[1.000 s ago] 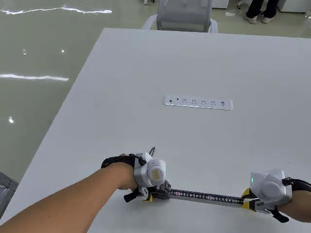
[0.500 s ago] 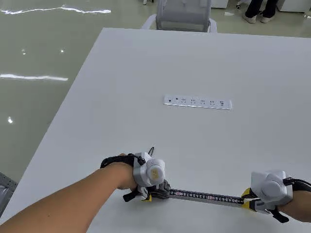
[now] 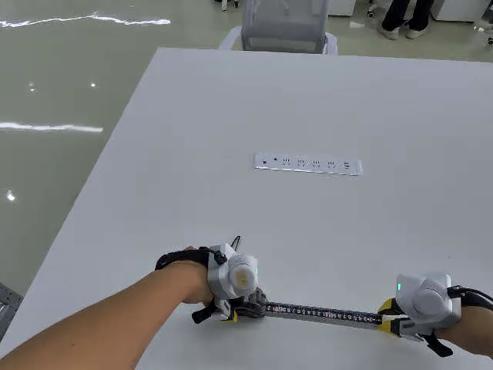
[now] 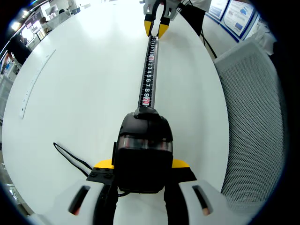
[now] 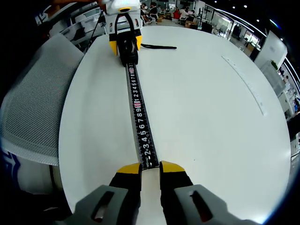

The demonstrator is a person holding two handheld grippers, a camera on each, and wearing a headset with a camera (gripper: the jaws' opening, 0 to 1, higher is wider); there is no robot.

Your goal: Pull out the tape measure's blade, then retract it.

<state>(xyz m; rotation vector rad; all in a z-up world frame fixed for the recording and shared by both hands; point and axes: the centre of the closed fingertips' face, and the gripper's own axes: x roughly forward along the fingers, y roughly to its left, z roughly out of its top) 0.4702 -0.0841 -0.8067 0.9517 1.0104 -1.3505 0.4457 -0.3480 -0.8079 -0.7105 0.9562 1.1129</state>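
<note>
— Starting with the largest item, what is recorded?
— A white surface (image 3: 308, 100) is recorded. A grey chair (image 3: 285, 23) stands at its far edge, and a white power strip (image 3: 308, 164) lies flat near its middle, well apart from the work.
— And the tongs?
— Both are held low at the near edge. The left tongs (image 4: 140, 165) are pressed against the sides of the black tape measure (image 4: 143, 145), which is gripped between the yellow tips. The right tongs (image 5: 150, 168) are closed on the free end of the blade (image 5: 139, 117), numerals facing up.
— Where is the tape measure placed?
— It is seen at the near edge of the surface, in the left tongs. The blade is drawn out straight to the right tongs. Whether the blade touches the surface cannot be told.
— Anything smaller?
— A thin black cord (image 4: 70, 157) is noted on the surface just beside the tape measure.
</note>
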